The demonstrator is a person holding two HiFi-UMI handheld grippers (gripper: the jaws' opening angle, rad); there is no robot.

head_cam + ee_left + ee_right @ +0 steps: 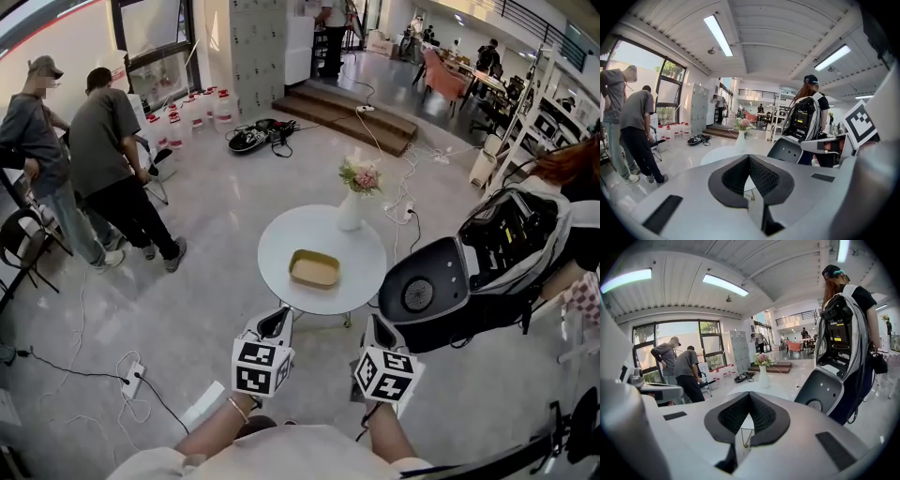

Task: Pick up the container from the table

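Observation:
A shallow tan container (314,269) lies on a small round white table (281,244), with a white vase of pink flowers (355,192) at the table's far edge. My left gripper (277,322) and right gripper (379,330) hover side by side just short of the table's near edge, both pointing at it. Both are shut and hold nothing: the black pads meet at the tips in the left gripper view (749,156) and in the right gripper view (749,394). The container is hidden behind the jaws in both gripper views, where only the tabletop (723,152) (774,390) and the vase (741,136) (764,375) show.
A person with a large backpack rig (511,239) stands right of the table, beside a dark chair (429,286). Two people (112,169) stand at the left near the windows. Cables and a power strip (133,375) lie on the floor. Steps (347,108) rise at the back.

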